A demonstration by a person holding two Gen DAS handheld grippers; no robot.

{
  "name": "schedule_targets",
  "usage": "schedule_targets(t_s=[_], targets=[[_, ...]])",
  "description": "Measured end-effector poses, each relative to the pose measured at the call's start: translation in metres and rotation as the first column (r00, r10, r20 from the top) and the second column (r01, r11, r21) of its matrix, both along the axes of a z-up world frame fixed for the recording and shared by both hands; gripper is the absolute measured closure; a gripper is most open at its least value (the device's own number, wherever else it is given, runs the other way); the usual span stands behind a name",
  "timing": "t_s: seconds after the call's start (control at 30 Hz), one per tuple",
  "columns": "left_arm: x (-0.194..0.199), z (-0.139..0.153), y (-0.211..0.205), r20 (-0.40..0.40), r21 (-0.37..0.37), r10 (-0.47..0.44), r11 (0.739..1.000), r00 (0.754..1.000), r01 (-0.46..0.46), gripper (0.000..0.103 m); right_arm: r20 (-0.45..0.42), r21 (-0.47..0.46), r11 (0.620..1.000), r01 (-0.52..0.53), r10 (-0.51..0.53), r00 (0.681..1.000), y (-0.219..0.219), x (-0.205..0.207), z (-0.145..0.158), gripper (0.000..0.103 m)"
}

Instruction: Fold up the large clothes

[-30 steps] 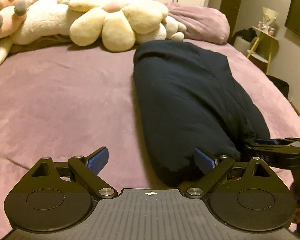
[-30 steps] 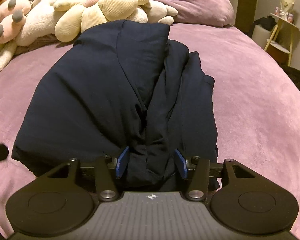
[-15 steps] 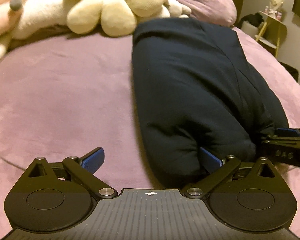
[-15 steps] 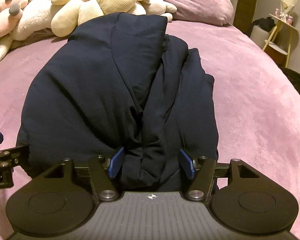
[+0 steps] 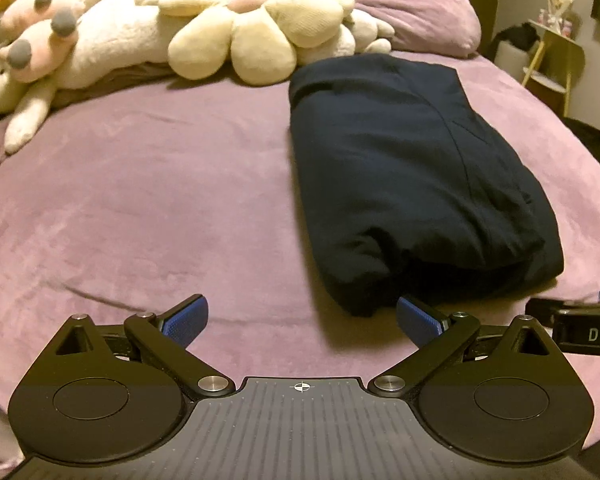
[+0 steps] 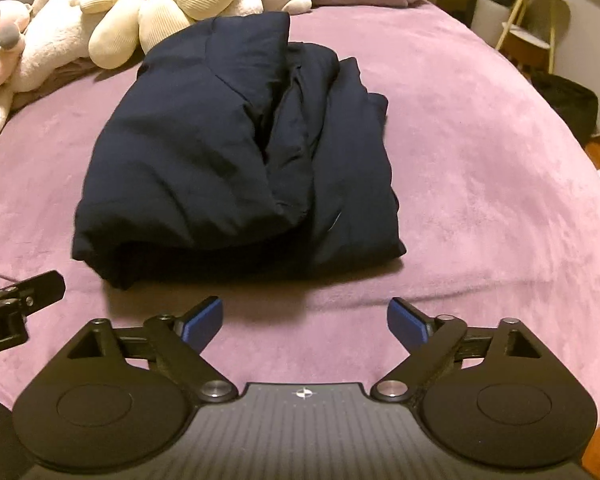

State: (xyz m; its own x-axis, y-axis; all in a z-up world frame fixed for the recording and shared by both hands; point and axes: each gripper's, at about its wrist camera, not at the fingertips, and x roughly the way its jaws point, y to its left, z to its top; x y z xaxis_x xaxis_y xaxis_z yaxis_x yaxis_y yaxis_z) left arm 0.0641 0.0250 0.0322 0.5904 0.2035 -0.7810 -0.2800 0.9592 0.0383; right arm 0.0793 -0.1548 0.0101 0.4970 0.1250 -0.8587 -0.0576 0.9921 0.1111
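Note:
A dark navy garment (image 5: pixel 412 176) lies folded in a long bundle on the purple bed (image 5: pixel 148 208); it also shows in the right wrist view (image 6: pixel 236 152). My left gripper (image 5: pixel 302 318) is open and empty, just short of the bundle's near left corner. My right gripper (image 6: pixel 304 318) is open and empty, a short way back from the bundle's near edge. The right gripper's body shows at the right edge of the left wrist view (image 5: pixel 580 330). The left gripper's body shows at the left edge of the right wrist view (image 6: pixel 8 304).
Cream and pink plush toys (image 5: pixel 188 36) and a purple pillow (image 5: pixel 416 20) lie along the head of the bed. A yellow side table (image 5: pixel 556 56) and a dark bin (image 6: pixel 568 100) stand off the bed's right side.
My right gripper opened and let go of the garment's near end, then drew back. My left gripper also drew back from the bundle. The garment now lies flat by itself.

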Motion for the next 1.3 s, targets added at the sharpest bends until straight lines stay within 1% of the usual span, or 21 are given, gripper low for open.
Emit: schedule_targets(t_s=[0.13, 0.23, 0.37, 0.43, 0.63, 1.3], targets=[[-0.001, 0.002, -0.002, 0.0, -0.016, -0.004, 1.0, 1.0, 0.004, 0.0, 0.047, -0.056, 0.998, -0.022, 0.024, 0.999, 0.012, -0.007, 0.015, 0.003], [0.0, 0.002, -0.003, -0.001, -0.009, -0.012, 1.0, 1.0, 0.012, 0.0, 0.071, -0.063, 0.997, -0.033, 0.037, 0.997, 0.02, -0.005, 0.023, 0.002], [0.002, 0.002, -0.008, -0.008, 0.019, -0.016, 1.0, 1.0, 0.016, 0.0, 0.06, -0.062, 0.998, -0.016, 0.019, 0.998, 0.021, -0.003, 0.022, 0.002], [0.003, 0.001, -0.009, -0.008, 0.022, -0.017, 1.0, 1.0, 0.018, 0.0, 0.049, -0.057, 0.998, -0.005, 0.008, 0.999, 0.022, -0.003, 0.023, 0.002], [0.006, 0.0, -0.01, -0.025, 0.033, -0.02, 0.999, 0.999, 0.021, 0.0, 0.055, -0.056, 0.998, 0.009, -0.006, 0.998, 0.023, -0.004, 0.025, 0.002], [0.006, 0.002, -0.013, -0.032, 0.036, -0.029, 0.999, 0.999, 0.031, 0.0, 0.039, -0.036, 0.999, 0.026, -0.025, 0.999, 0.021, -0.005, 0.023, 0.002]])
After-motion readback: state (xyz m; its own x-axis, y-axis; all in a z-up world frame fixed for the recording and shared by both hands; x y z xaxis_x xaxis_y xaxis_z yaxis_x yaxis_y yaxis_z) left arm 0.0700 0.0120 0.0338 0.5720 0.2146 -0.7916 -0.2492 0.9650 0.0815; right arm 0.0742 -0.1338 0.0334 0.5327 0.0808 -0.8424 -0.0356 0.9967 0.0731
